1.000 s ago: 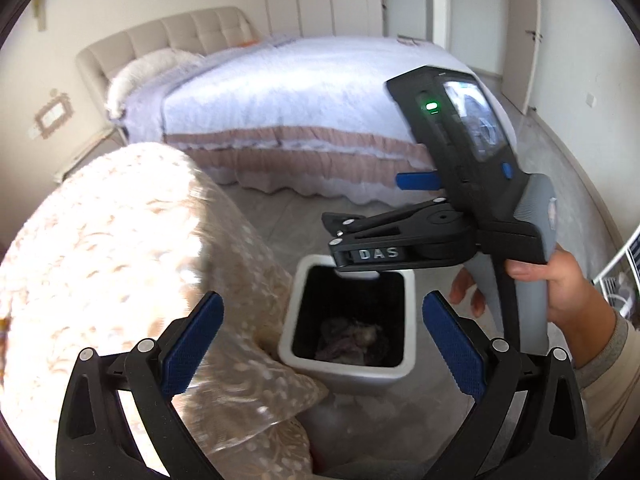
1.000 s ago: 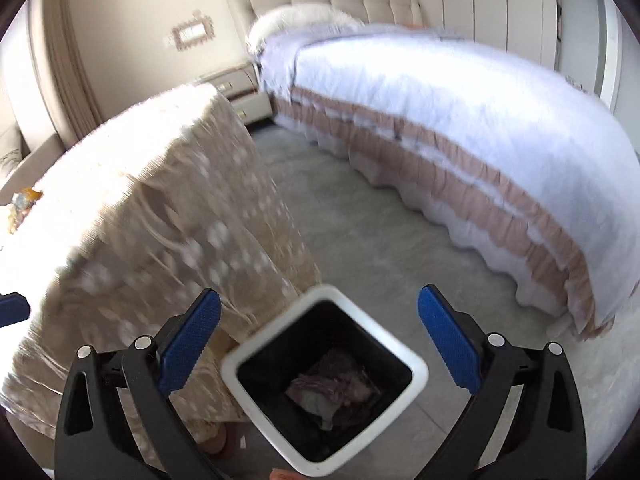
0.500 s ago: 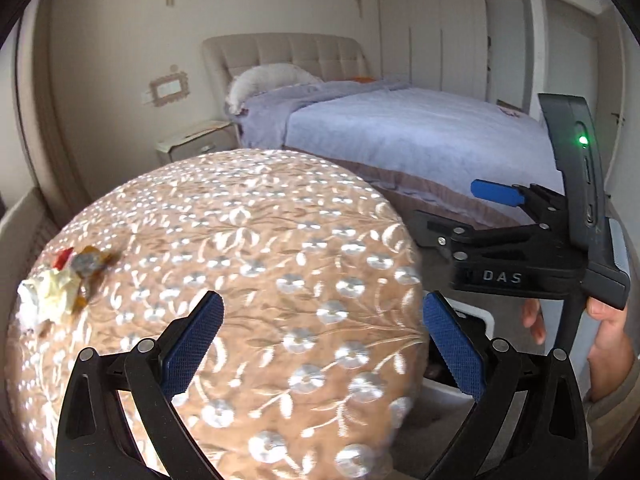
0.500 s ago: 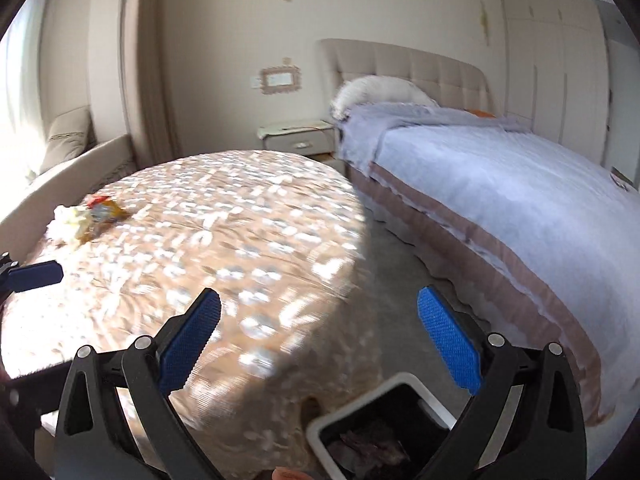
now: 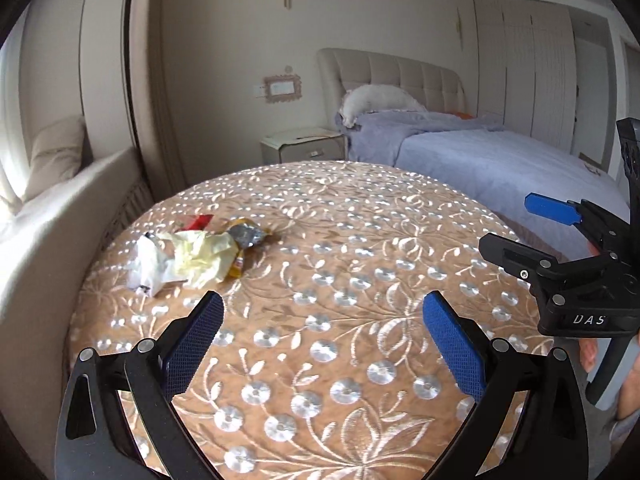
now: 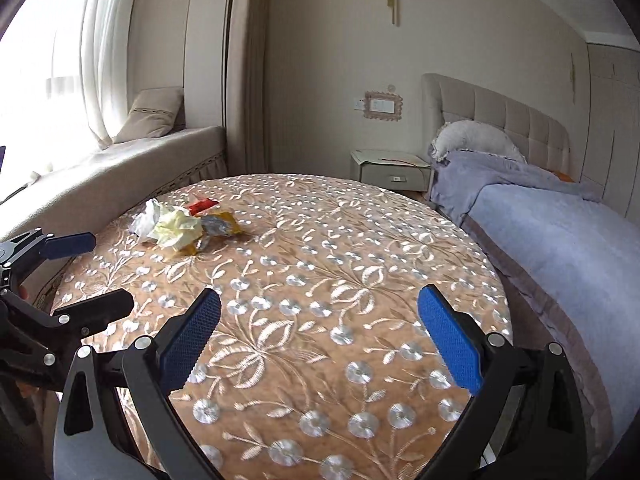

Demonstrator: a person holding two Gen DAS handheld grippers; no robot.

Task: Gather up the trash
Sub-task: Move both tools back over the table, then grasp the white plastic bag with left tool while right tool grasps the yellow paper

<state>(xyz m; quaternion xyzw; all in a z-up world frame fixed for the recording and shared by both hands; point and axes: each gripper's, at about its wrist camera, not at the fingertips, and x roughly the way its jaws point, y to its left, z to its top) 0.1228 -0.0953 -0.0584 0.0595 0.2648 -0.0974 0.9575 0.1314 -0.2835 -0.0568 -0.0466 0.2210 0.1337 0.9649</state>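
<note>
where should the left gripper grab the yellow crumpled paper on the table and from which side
Take the yellow crumpled paper at its raised, bunched middle, coming down from above and the near side with the left gripper. It lies loosely in a pile, touching the white tissue and the foil wrapper, so a top pinch on the puffed folds probably lifts it cleanly off the tablecloth.

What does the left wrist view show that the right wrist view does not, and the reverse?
Only the left wrist view shows the right gripper from the side, jaws open, with fingers of the hand holding it. Only the right wrist view shows the curtained window, the whole window-seat cushion and the left gripper, jaws open. Both show the crumpled trash pile on the round embroidered table, the nightstand and the bed.
</note>
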